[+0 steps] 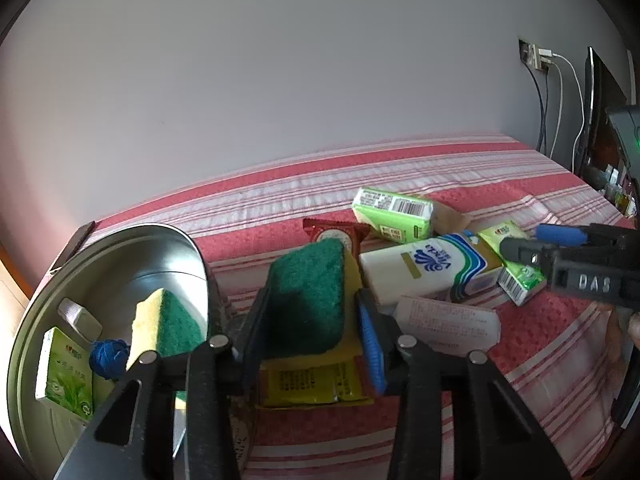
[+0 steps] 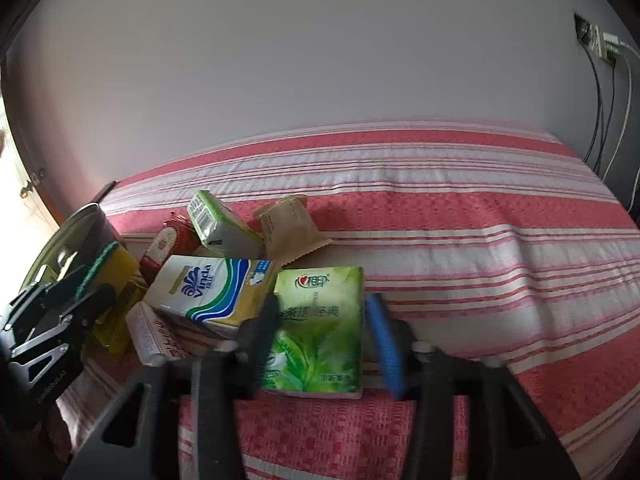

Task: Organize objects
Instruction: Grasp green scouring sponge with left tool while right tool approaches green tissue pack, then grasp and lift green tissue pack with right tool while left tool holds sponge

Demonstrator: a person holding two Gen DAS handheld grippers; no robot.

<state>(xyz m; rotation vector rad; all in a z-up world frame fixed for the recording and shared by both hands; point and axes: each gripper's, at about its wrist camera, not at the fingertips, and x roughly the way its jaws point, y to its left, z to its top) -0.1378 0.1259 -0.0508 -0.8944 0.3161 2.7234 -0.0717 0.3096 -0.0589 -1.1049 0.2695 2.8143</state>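
My left gripper [image 1: 312, 312] is shut on a green-and-yellow sponge [image 1: 308, 292] and holds it just right of the metal bowl [image 1: 120, 248]. The bowl holds another sponge [image 1: 168, 324], a green tissue pack [image 1: 64, 376], a blue ball of yarn [image 1: 107, 357] and a small white bottle [image 1: 79, 317]. My right gripper [image 2: 324, 344] is open, its fingers on either side of a green tissue pack [image 2: 320, 328] that lies on the striped cloth. It also shows in the left wrist view [image 1: 532, 244] at the right.
A white-and-blue Vinda tissue pack [image 2: 208, 292], another green tissue pack [image 2: 220, 220], a red sachet [image 2: 168, 244], a beige sachet [image 2: 288, 224], a yellow sachet [image 1: 316, 384] and a white sachet [image 1: 448, 320] lie in a heap on the red-and-white striped cloth [image 2: 480, 240]. Cables [image 2: 608, 120] hang at the wall on the right.
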